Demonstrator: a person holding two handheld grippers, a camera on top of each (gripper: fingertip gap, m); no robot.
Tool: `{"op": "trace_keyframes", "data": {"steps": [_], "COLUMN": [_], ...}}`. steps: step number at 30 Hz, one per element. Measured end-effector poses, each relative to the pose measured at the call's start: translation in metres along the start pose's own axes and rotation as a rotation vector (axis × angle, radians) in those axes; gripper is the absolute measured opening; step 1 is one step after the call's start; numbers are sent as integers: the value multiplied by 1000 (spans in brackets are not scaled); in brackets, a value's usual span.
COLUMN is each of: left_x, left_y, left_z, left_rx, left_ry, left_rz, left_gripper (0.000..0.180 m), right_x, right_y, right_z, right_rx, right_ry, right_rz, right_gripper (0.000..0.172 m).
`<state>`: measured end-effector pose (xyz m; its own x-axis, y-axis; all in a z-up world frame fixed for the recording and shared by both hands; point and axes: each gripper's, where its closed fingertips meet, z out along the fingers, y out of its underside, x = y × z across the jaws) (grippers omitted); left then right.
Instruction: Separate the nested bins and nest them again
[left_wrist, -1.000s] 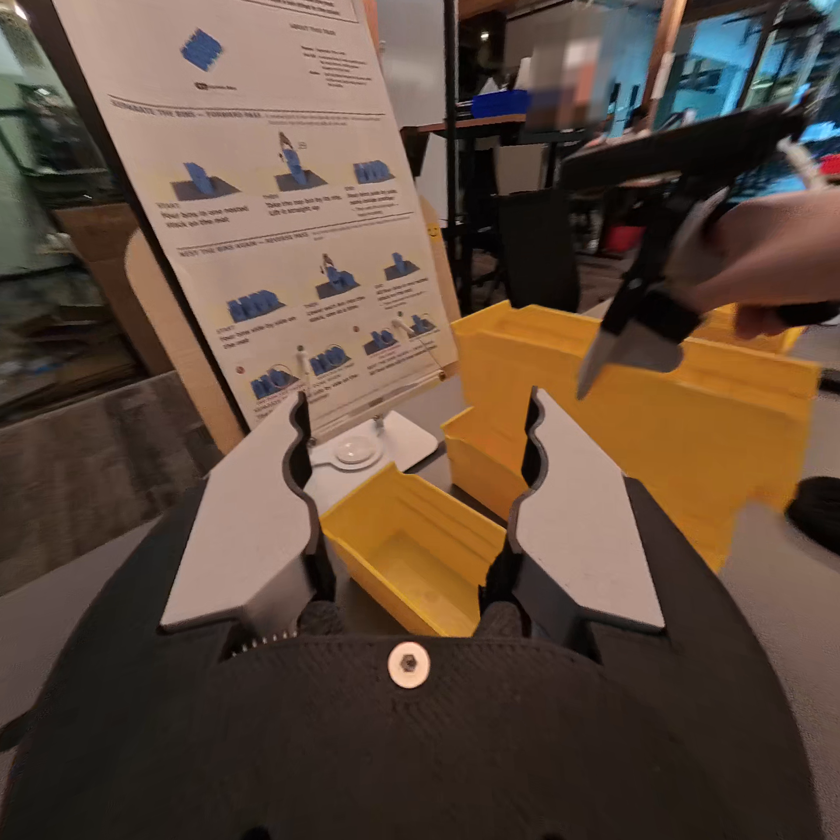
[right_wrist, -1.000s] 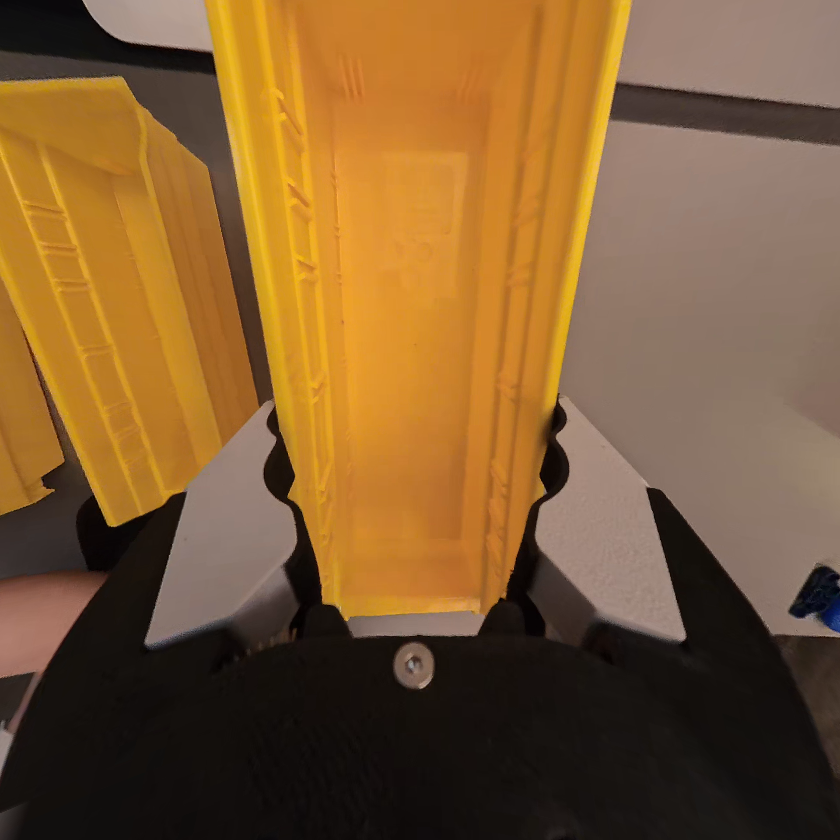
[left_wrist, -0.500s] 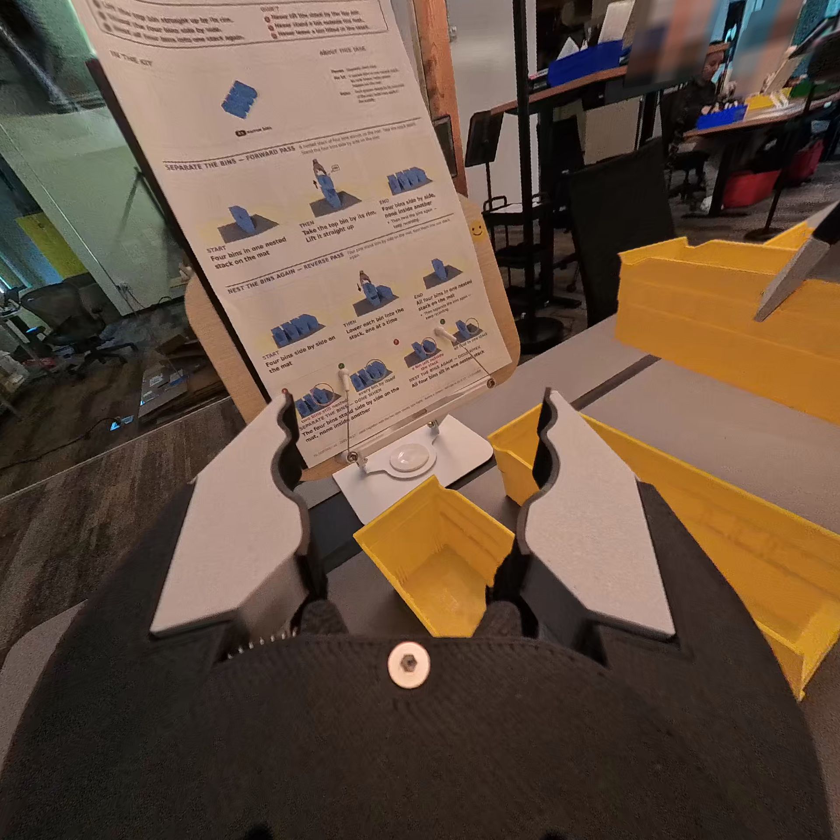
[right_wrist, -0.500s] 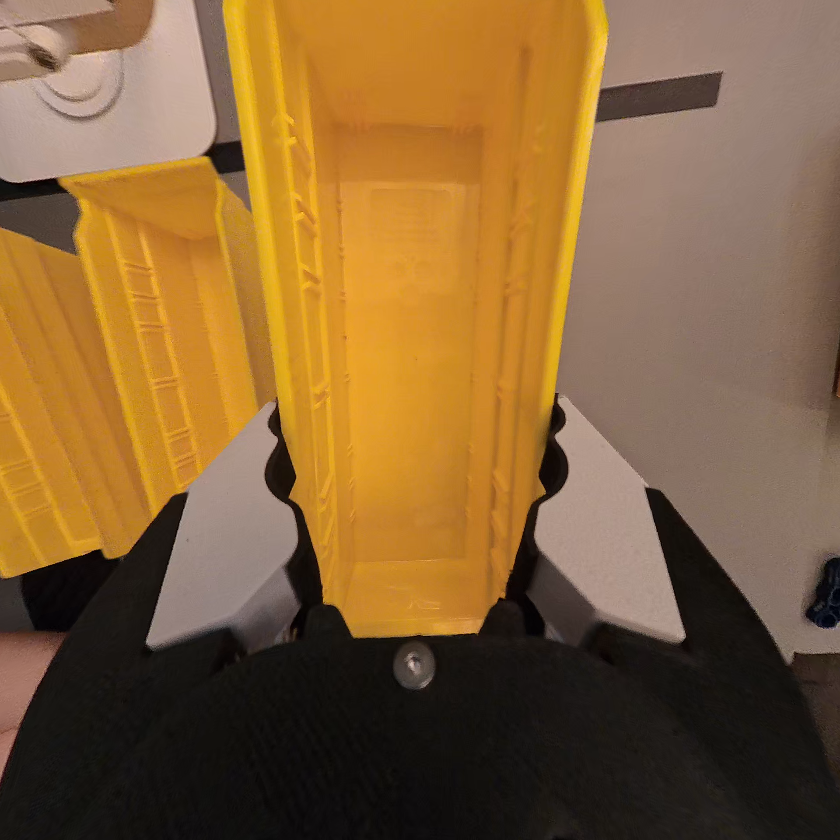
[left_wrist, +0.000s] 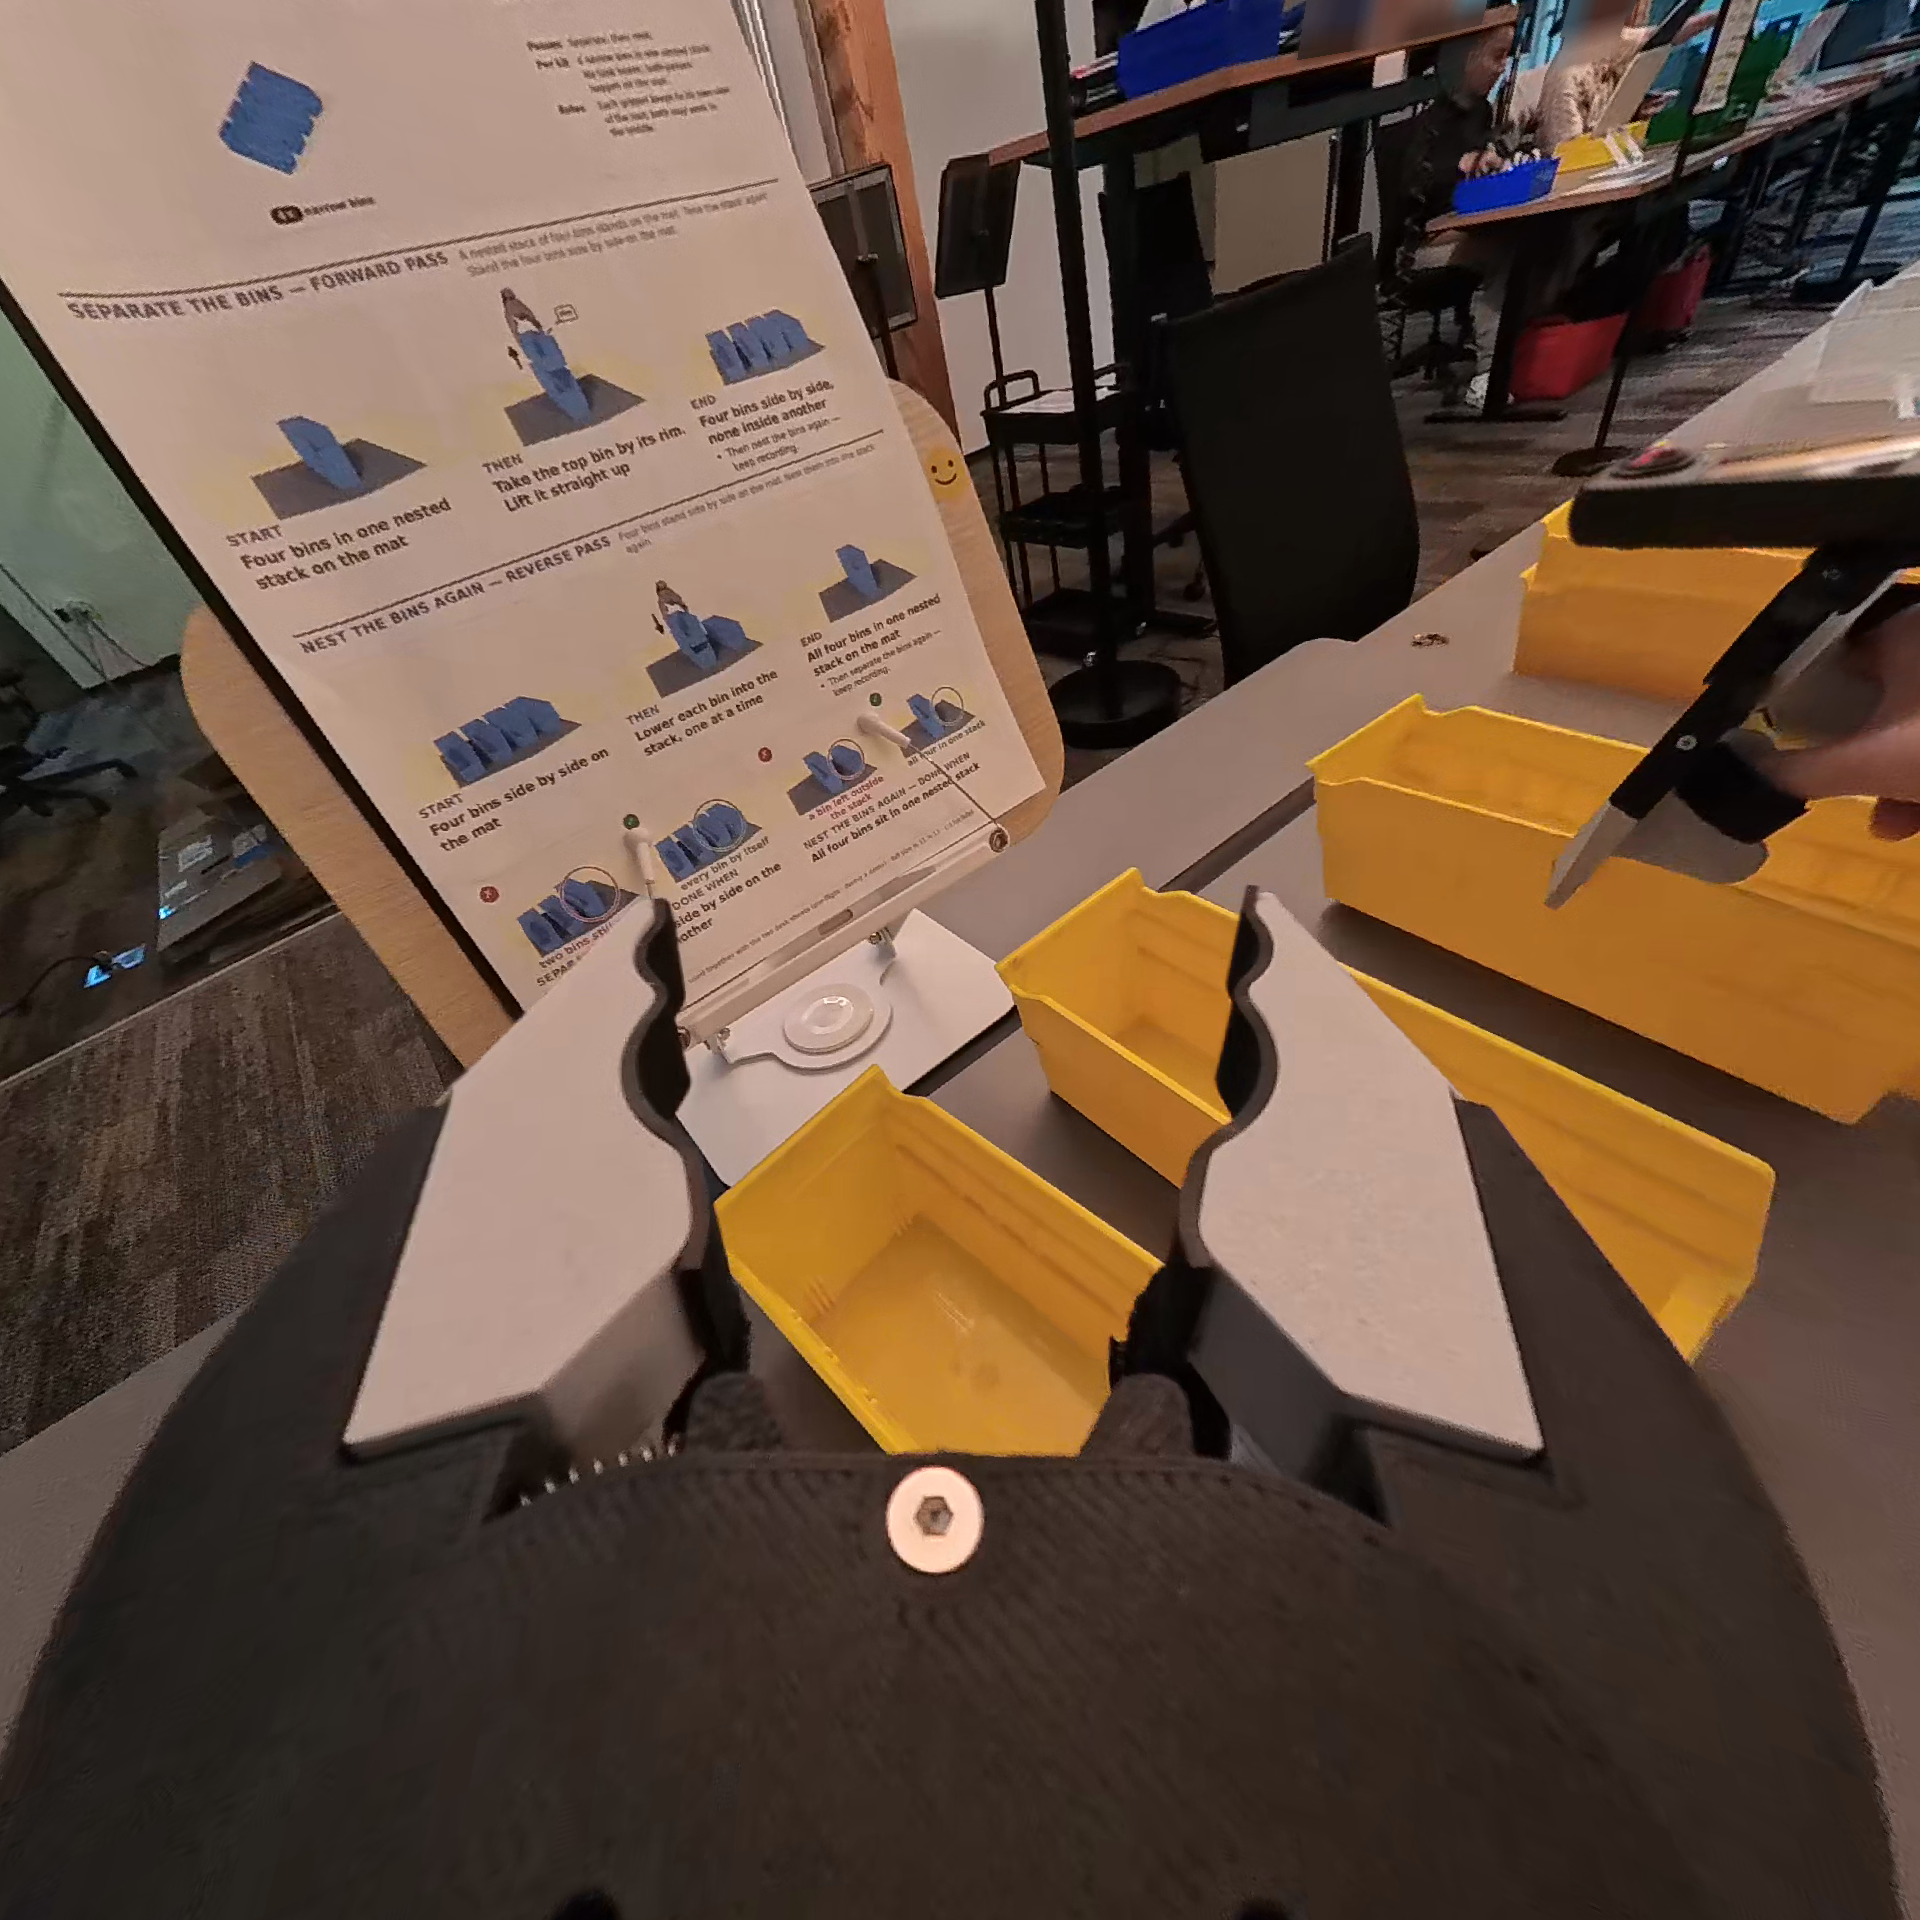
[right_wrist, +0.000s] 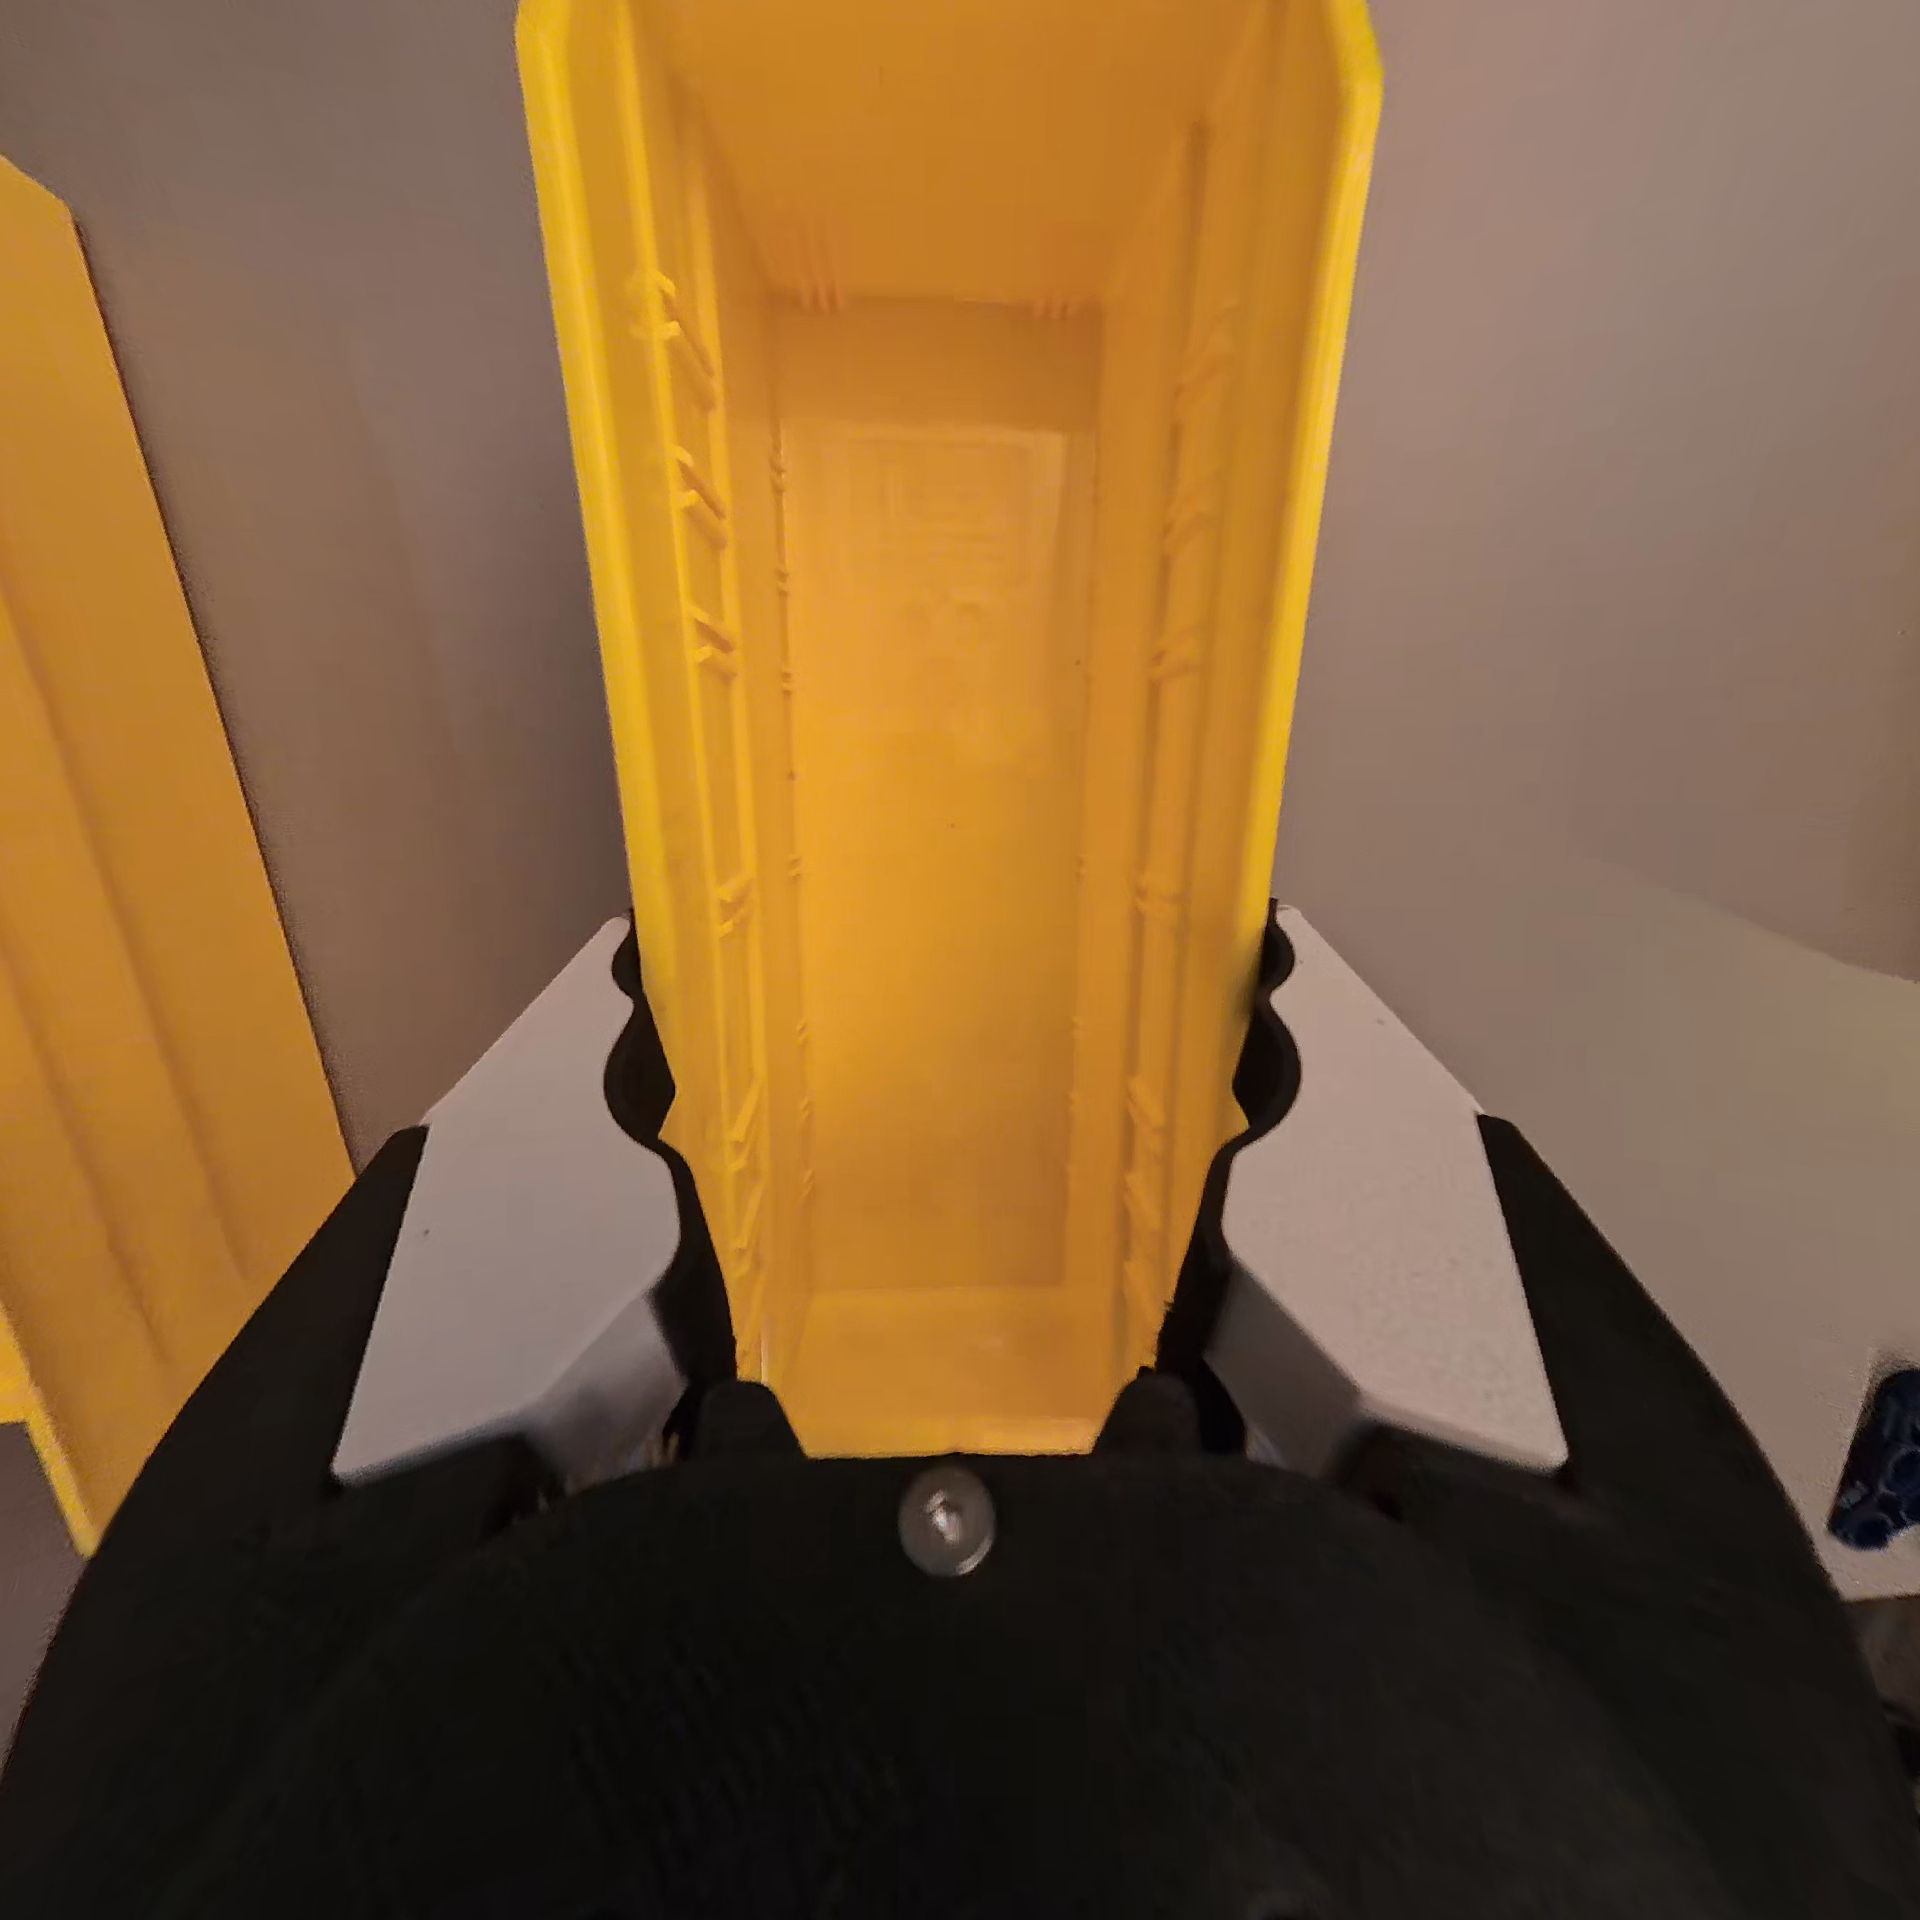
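Four yellow bins are in sight from the left wrist, none nested. One long bin (right_wrist: 935, 779) sits lengthwise between the right gripper's (right_wrist: 951, 966) fingers, its long axis running straight ahead from the jaws; both dark pads press its side walls, so it is grasped across its width. It hangs over the grey table (right_wrist: 1610, 571), with a neighbouring bin (right_wrist: 125, 831) to its left. The left gripper (left_wrist: 951, 966) is spread wide, hovering over a short bin (left_wrist: 935, 1278); its pads do not visibly press on it. The right looks nearer to setting down.
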<state>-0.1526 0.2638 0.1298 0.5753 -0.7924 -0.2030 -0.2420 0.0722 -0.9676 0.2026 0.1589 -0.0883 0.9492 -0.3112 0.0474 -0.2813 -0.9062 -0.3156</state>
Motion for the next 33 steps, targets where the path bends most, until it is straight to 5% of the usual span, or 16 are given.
{"op": "trace_keyframes", "data": {"steps": [7,14,21,26,29,33], "left_x": [5,26,52,68,73,73], "left_y": [0,-4,-30,-34,-32,-19], "left_z": [1,2,-4,0,5,15], "left_rx": [-8,-5,87,81,64,-9], "left_ry": [11,128,238,243,231,178], "left_rz": [3,-80,-237,-240,-235,-195], "left_gripper": [104,106,104,103,103,104], "right_x": [-17,-35,-71,-57,-38,-8], "right_y": [-7,-19,-82,-80,-71,-71], "right_z": [12,-1,-150,-266,-299,-294], "right_rx": [30,131,753,1297,1490,1519], "right_ry": [-41,-54,-225,-246,-276,-366], "right_rz": [-25,-78,-269,-348,-333,-262], "right_gripper": [116,140,140,138,135,128]}}
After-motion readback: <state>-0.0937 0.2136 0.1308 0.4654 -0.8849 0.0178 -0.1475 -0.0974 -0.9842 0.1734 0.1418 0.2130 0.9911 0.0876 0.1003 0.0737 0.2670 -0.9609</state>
